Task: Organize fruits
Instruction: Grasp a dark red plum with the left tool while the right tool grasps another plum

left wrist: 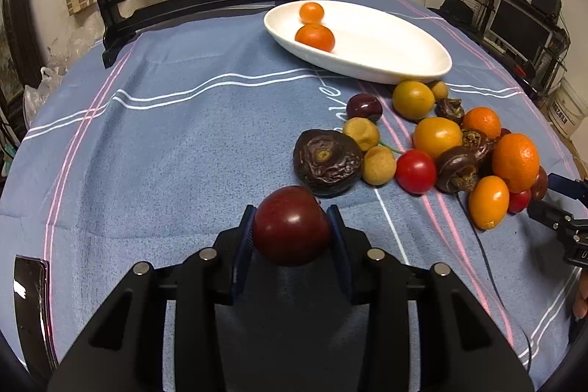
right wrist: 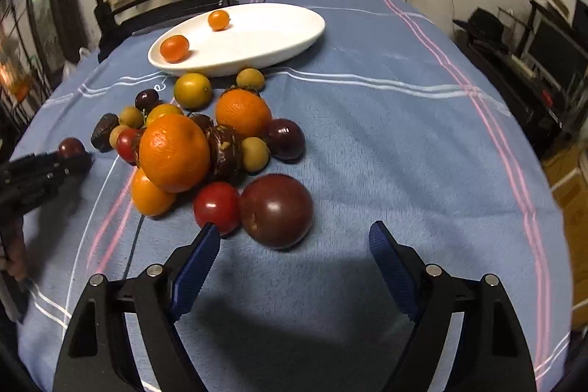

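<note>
holding a round, smooth dark red plum [left wrist: 290, 230] in my left gripper [left wrist: 292, 234] by its sides; it feels firm but slippery. my right gripper [right wrist: 294, 245] is wide and empty.

Glossy white ceramic oval dish [left wrist: 386, 61], matt fleecy blue striped tablecloth [left wrist: 183, 142], glossy smooth dark-red plum [left wrist: 290, 226], wrinkled matt purple passion fruit [left wrist: 327, 162].

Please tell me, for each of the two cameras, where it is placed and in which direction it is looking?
Left wrist: sits on the left gripper, looks down across the blue striped tablecloth; its fingers pinch a dark red round plum.
Right wrist: sits on the right gripper, faces the fruit pile; jaws open before a large dark plum; a hand shows at left.
Shared: the white oval dish with two small orange fruits, and each other's gripper.
</note>
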### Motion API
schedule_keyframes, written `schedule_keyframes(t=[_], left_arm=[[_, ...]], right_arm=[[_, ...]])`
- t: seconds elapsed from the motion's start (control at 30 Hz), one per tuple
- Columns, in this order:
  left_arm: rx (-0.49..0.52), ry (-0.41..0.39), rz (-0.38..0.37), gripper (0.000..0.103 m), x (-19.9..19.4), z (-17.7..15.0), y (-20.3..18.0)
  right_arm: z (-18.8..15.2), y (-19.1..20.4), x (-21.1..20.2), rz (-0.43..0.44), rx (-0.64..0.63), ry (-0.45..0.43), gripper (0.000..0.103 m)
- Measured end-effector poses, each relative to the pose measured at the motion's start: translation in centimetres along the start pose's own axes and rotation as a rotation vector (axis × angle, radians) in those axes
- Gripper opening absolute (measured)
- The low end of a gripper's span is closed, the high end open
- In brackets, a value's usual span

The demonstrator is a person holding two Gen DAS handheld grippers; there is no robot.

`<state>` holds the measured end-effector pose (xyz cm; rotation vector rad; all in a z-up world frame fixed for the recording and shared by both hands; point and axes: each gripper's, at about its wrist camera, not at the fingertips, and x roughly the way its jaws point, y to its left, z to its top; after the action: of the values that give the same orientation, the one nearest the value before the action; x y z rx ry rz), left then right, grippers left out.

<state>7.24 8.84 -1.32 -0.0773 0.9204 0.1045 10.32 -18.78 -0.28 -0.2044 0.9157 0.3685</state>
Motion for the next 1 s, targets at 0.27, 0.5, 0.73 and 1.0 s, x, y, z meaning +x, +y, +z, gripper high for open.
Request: schedule_keyframes(t=[0.27,0.5,0.73,1.0], left_arm=[[0.004,0.000,-0.010,0.038,-0.1,-0.1,-0.1],[0.004,0.007,-0.024,0.038,0.0,-0.1,-0.1],[0.015,-0.002,-0.040,0.038,-0.2,-0.3,-0.5],[-0.032,-0.072,-0.088,0.038,-3.2,1.3,-0.4]], right_arm=[[0.1,0.7,0.2,-0.043,-0.083,0.018,0.063],[1.8,0.7,1.4,-0.047,-0.113,-0.025,0.059],[1.7,-0.4,1.5,0.085,-0.028,0.000,0.041],[3.4,-1.0,-2.7,0.142,0.049,-0.107,0.041]])
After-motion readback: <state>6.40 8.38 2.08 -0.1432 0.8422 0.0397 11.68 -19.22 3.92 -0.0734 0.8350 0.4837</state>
